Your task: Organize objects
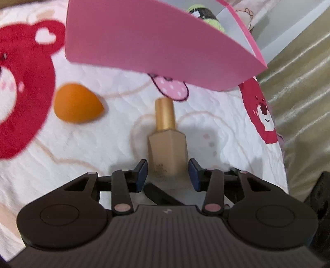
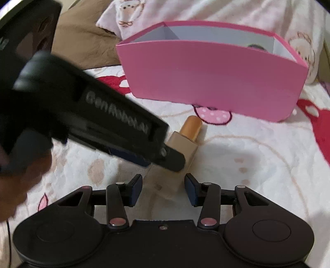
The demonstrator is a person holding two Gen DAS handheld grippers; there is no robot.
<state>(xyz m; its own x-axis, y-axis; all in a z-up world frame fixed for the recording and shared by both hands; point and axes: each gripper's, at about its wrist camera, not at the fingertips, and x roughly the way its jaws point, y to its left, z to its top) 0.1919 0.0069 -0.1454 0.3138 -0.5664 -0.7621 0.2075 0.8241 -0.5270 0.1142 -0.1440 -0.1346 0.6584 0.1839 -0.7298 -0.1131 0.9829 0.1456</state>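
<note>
A beige foundation bottle [image 1: 168, 148] with a gold cap lies on the bear-print blanket [image 1: 103, 154], cap toward the pink box [image 1: 154, 41]. My left gripper [image 1: 168, 175] is open, its blue pads flanking the bottle's base with slim gaps. In the right wrist view the same bottle [image 2: 185, 144] lies between the pads of my open right gripper [image 2: 163, 188], while a finger [image 2: 175, 161] of the left gripper crosses over its middle. An orange teardrop sponge [image 1: 76, 104] rests on the blanket to the left. The pink box [image 2: 206, 82] stands open-topped just past the bottle.
A green and black item [image 1: 208, 16] shows inside the box. Golden-brown cloth [image 1: 299, 92] borders the blanket on the right. A person's hand [image 2: 12, 185] holds the left gripper at the left edge. A black finger [image 1: 158, 193] of the right gripper lies under the bottle's base.
</note>
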